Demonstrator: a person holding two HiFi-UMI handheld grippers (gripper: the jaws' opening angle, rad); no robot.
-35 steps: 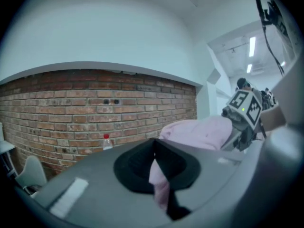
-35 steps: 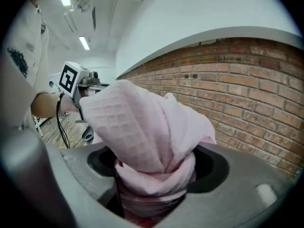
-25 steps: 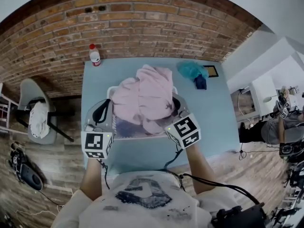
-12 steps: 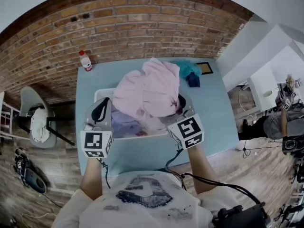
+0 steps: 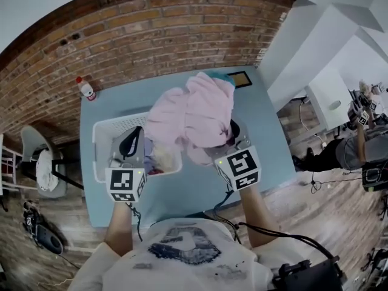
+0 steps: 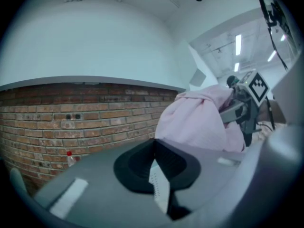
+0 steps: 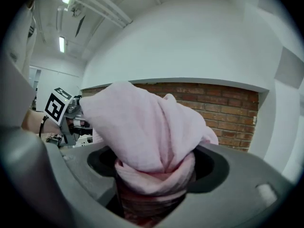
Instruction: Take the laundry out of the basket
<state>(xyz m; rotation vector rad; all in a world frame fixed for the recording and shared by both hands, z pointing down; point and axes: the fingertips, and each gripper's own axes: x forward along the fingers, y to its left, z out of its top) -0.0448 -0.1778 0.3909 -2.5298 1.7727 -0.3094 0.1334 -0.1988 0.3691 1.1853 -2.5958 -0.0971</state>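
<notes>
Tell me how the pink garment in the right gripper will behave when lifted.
Most likely floppy: the pink garment bunches into folds where the right gripper pinches it and droops on both sides. It is probably light for its bulk, since one pinch holds it up. Its loose folds might drag over the basket rim.

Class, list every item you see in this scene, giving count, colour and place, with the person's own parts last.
table: 1, light blue, against the brick wall
basket: 1, white, table's left side
pink garment: 1, pink, lifted right of the basket
teal cloth: 1, teal, table's far edge, partly behind the garment
bottle: 1, clear with red cap, table's far left corner
chair: 1, grey, floor left of the table
left gripper: 1, grey, jaws together, empty, over the basket
right gripper: 1, grey, shut on the pink garment
</notes>
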